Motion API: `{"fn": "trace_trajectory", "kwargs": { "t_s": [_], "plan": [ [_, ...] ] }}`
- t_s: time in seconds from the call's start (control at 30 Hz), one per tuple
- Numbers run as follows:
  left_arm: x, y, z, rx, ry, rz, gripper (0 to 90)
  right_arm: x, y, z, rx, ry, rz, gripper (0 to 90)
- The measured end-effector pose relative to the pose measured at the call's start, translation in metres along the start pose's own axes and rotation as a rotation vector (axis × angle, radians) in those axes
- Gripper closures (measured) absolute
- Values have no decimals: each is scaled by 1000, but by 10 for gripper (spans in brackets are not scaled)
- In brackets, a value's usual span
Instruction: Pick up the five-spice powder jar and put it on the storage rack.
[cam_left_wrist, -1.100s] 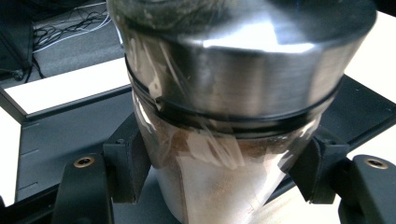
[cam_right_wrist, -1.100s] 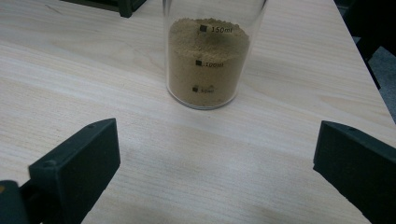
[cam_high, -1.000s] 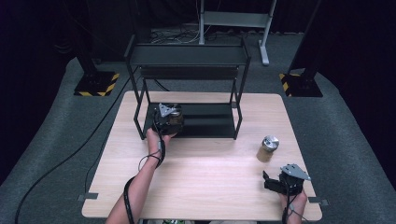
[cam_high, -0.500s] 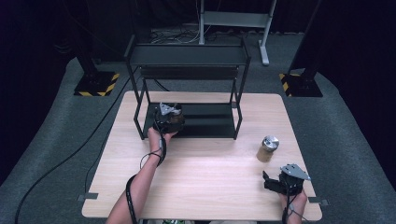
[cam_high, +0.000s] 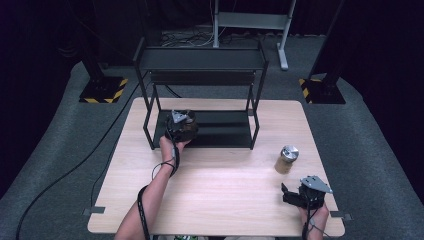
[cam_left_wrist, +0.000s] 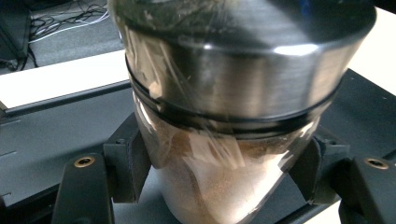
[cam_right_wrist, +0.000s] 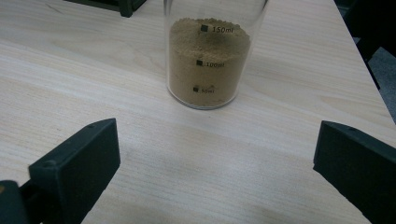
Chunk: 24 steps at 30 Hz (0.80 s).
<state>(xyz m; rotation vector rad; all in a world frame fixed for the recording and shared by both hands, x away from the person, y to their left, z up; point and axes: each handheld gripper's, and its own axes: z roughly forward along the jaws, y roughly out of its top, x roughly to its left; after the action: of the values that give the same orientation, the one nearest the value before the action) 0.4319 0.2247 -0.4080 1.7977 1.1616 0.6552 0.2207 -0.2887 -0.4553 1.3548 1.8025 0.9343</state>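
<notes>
A: Which way does the jar (cam_left_wrist: 224, 140) in the left tool (cam_high: 181, 125) stand?

B: Upright, long axis vertical, with the metal lid (cam_left_wrist: 243, 56) on top. The left tool's jaws pinch its glass wall from both sides just under the lid's black ring. In the high view it sits over the left part of the black rack's (cam_high: 202, 95) lower shelf (cam_high: 220, 129); whether its base touches the shelf cannot be told.

A: How does the jar look?

B: It has clear glass, a brushed steel lid and tan powder filling the lower body, with some pale smears clinging to the inside of the glass.

A: And the other jar (cam_right_wrist: 211, 56)?

B: It stands upright on the surface (cam_high: 220, 190), right of the rack and ahead of the right tool (cam_high: 300, 196). It holds brown powder up to about the 150 ml mark, with 100 ml and 50 ml printed below. The right tool's jaws are spread wide, well apart from it, gripping nothing.

A: What about room to move?

B: The rack's upper shelf (cam_high: 202, 59) hangs over the held jar, and the uprights stand at the shelf ends. The shelf to the right of the jar is bare. The second jar is near the surface's right edge, with open wood between the two tools.
</notes>
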Motion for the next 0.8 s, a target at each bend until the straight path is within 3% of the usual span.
{"fn": "trace_trajectory", "kwargs": {
  "t_s": [0.8],
  "plan": [
    [-8, 2, 18, -16, 22, 24, 308, -1, 0, 0, 0, 4, -1, 0]
  ]
}}
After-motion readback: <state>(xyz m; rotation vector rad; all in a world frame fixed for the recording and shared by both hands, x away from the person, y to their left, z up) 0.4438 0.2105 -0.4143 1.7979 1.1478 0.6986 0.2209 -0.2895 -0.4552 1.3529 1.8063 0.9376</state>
